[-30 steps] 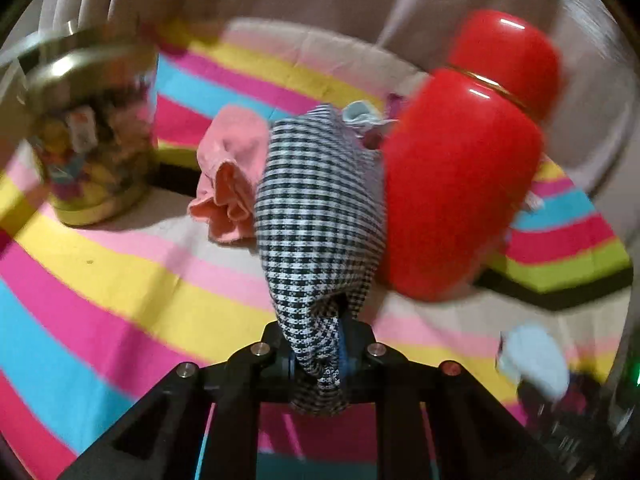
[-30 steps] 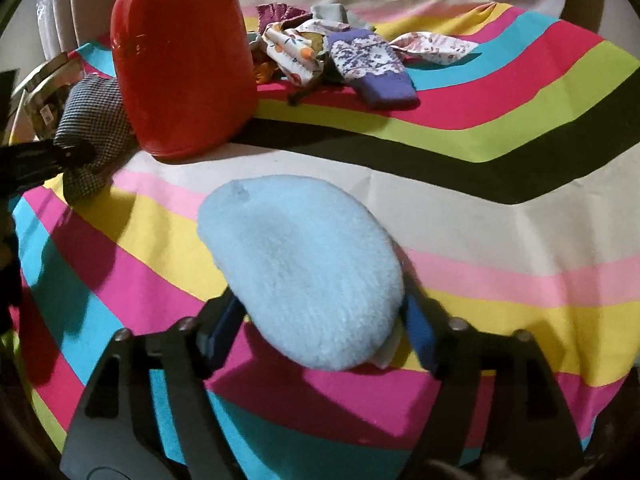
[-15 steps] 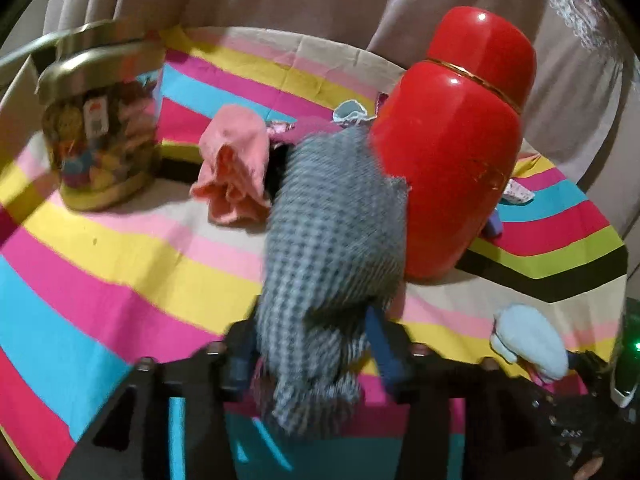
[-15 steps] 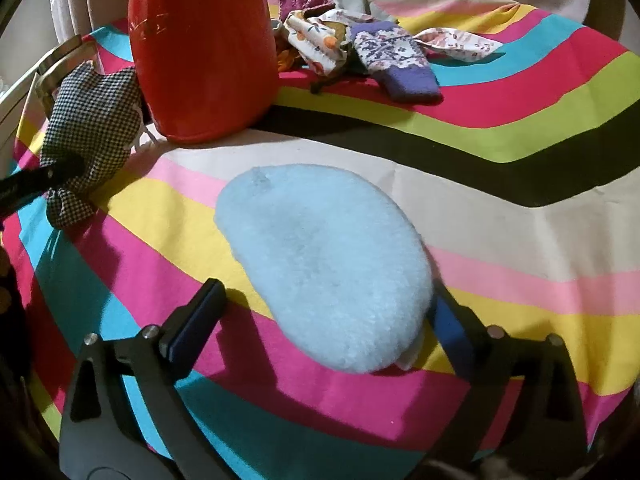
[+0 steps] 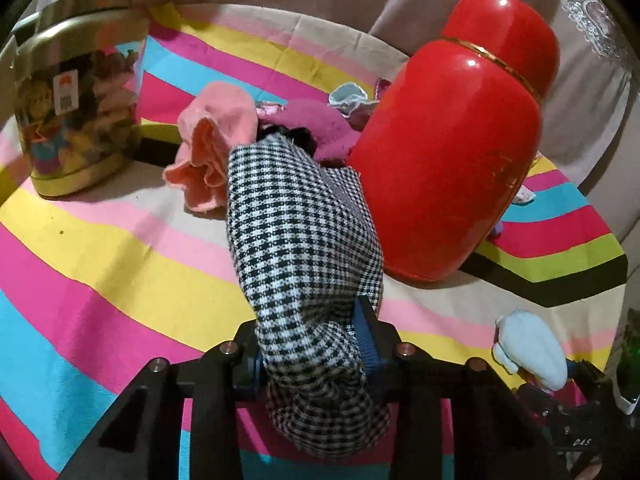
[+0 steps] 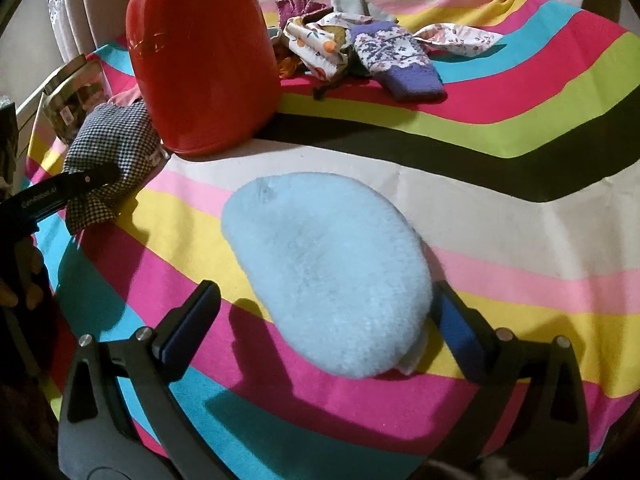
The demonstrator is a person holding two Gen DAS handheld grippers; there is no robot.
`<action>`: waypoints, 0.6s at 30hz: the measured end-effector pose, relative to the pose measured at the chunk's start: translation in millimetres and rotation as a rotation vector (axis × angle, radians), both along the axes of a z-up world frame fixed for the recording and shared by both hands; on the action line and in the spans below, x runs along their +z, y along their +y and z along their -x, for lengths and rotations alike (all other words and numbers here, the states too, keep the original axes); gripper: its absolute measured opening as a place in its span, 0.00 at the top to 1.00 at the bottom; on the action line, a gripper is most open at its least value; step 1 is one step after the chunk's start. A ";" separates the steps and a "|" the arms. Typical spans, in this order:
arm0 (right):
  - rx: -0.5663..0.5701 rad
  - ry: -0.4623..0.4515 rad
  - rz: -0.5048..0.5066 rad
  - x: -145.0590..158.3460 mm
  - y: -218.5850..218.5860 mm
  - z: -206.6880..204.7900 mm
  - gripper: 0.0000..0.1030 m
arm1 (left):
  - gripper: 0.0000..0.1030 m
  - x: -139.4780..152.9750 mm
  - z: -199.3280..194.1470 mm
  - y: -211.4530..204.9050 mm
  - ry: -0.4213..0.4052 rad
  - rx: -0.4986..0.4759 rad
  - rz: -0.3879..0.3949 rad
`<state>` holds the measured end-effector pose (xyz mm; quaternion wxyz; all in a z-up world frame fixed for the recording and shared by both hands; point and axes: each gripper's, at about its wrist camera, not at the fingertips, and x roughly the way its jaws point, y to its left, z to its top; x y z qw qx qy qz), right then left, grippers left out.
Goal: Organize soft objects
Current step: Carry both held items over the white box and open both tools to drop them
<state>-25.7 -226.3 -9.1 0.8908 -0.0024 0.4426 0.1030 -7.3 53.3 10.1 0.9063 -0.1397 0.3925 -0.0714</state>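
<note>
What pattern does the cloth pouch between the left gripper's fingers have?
The cloth pouch has a small black-and-white houndstooth check, clearest in the left wrist view.

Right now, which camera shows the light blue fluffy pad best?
The right wrist view: the light blue fluffy pad fills the middle of the picture, lying on the striped cloth between the open claw fingers. The left wrist view shows it only small, near the lower right edge.

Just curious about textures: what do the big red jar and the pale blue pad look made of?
Red jar: probably glazed ceramic or lacquer; glossy, with sharp highlights and a gold band. Pale blue pad: plush fleece-like fabric; matte, fuzzy surface.
</note>
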 end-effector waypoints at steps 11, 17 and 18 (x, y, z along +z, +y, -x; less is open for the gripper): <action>0.034 0.031 0.085 -0.2 9.5 -30.0 0.04 | 0.62 -3.0 -4.9 -1.3 0.016 -0.006 0.025; 0.008 -0.047 0.040 10.8 5.1 20.4 0.57 | 0.62 -3.8 -7.8 -0.9 0.016 -0.006 0.027; -0.008 -0.048 0.009 9.5 1.0 27.5 0.58 | 0.62 -4.0 -7.7 -0.8 0.016 -0.006 0.027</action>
